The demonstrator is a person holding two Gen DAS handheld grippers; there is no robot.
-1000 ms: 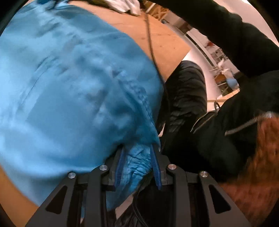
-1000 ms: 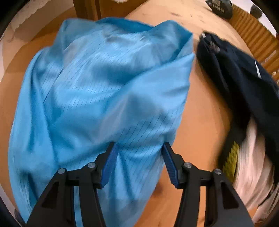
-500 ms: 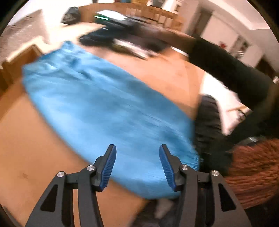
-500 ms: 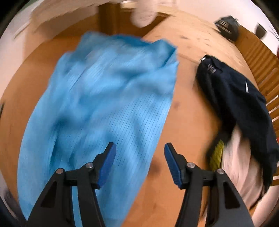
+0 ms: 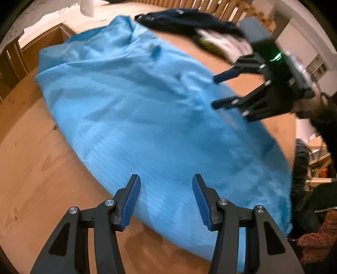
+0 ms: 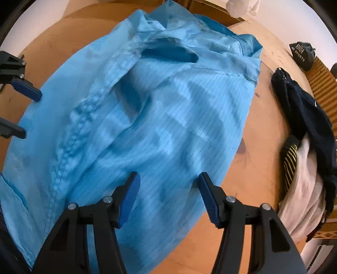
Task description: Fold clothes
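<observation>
A light blue garment (image 5: 151,109) with fine stripes lies spread and rumpled across the wooden table (image 5: 31,168); it also fills the right wrist view (image 6: 137,126), where a zip seam runs down its left side. My left gripper (image 5: 165,198) is open and empty above the garment's near edge. My right gripper (image 6: 167,196) is open and empty above the cloth. The right gripper also shows in the left wrist view (image 5: 217,91) over the garment's far right side. The left gripper's fingertips (image 6: 27,91) show at the left edge of the right wrist view.
A pile of other clothes, dark navy (image 6: 305,109), white (image 6: 303,189) and yellow-striped (image 6: 289,162), lies on the table's right side. A small black bag (image 6: 303,54) sits at the far right corner. Wooden slats (image 5: 221,8) run behind the table.
My left gripper has let go of the blue cloth, opened and drawn back over the table. The garment now lies spread out. My right gripper stayed open and moved in over the cloth.
</observation>
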